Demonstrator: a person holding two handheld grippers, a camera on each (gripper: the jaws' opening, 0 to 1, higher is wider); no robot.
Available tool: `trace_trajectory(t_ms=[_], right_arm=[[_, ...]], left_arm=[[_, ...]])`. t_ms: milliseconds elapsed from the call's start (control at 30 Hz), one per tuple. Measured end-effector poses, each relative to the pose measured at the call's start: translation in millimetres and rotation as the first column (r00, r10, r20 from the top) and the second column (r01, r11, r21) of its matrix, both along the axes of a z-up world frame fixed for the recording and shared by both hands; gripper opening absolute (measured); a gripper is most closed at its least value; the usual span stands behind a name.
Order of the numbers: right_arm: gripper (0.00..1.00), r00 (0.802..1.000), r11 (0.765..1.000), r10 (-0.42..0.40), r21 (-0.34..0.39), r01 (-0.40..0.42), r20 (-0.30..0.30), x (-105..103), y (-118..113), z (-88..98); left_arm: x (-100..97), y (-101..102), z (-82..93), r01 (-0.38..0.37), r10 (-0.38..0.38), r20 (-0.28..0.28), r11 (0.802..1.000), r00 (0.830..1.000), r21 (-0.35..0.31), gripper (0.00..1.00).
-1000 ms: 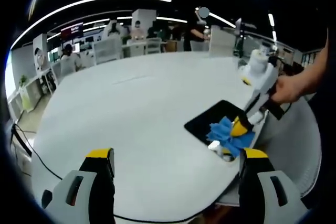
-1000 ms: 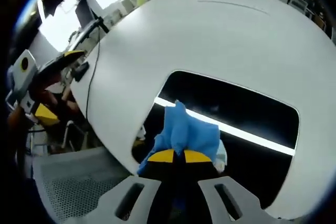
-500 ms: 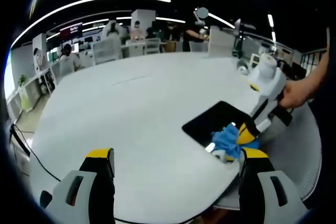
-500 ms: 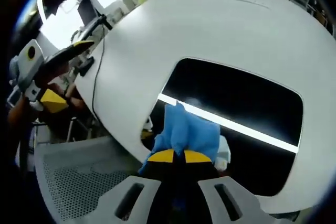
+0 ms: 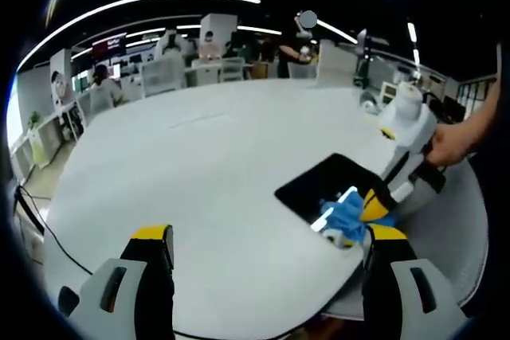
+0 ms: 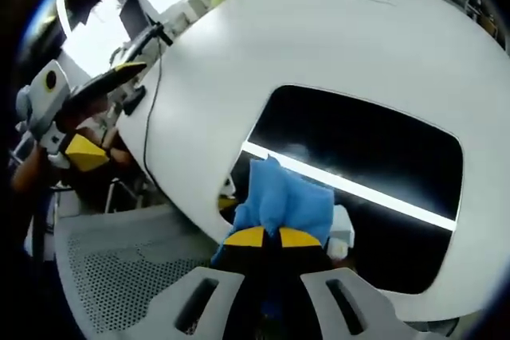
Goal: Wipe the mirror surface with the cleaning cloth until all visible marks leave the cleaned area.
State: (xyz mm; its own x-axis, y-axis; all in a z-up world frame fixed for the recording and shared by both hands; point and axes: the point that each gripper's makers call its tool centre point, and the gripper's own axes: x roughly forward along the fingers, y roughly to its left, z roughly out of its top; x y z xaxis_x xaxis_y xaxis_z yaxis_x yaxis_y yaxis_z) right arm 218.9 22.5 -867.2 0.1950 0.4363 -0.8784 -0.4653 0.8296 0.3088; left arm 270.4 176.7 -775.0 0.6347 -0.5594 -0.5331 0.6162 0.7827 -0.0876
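Since a second ago, the right gripper (image 5: pixel 373 204) has drawn the blue cleaning cloth (image 5: pixel 344 218) back toward the near edge of the mirror (image 5: pixel 319 186), and in the left gripper view more dark glass now lies bare beyond the cloth. Over the last half second the change is slight. In the right gripper view the whole scene has shifted a little, which is the camera moving with the hand.

Much is hard to read. The mirror (image 6: pixel 358 161) looks almost black and reflects a bright ceiling strip as a white line across it, so any marks on the glass cannot be made out. The lower part of the cloth (image 6: pixel 283 201) is hidden behind the right gripper's (image 6: pixel 264 237) yellow-tipped jaws. The mirror's near corner is covered by the cloth, and whether the cloth overhangs the edge of the white table (image 5: pixel 199 173) cannot be told.

The right gripper's jaws are pressed together on the cloth, which bunches up above them and rests on the glass. A person's hand (image 5: pixel 448 142) grips that tool from the right side of the left gripper view, with the tool slanting down toward the mirror.

The left gripper (image 5: pixel 267 236) hangs over the near table edge, well apart from the mirror, its jaws spread wide with nothing between them. It appears at the left of the right gripper view (image 6: pixel 80 109), held out beyond the table edge above a grey mesh chair (image 6: pixel 111 276).
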Motion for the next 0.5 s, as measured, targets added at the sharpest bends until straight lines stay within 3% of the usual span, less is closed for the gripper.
trace_trajectory(t_ms=[500], right_arm=[[0.0,1.0,1.0,-0.012,0.011,0.012,-0.021,-1,-11,-0.1]], left_arm=[[-1.9,0,-0.7,-0.01,0.01,0.001,1.0,1.0,-0.004,1.0]])
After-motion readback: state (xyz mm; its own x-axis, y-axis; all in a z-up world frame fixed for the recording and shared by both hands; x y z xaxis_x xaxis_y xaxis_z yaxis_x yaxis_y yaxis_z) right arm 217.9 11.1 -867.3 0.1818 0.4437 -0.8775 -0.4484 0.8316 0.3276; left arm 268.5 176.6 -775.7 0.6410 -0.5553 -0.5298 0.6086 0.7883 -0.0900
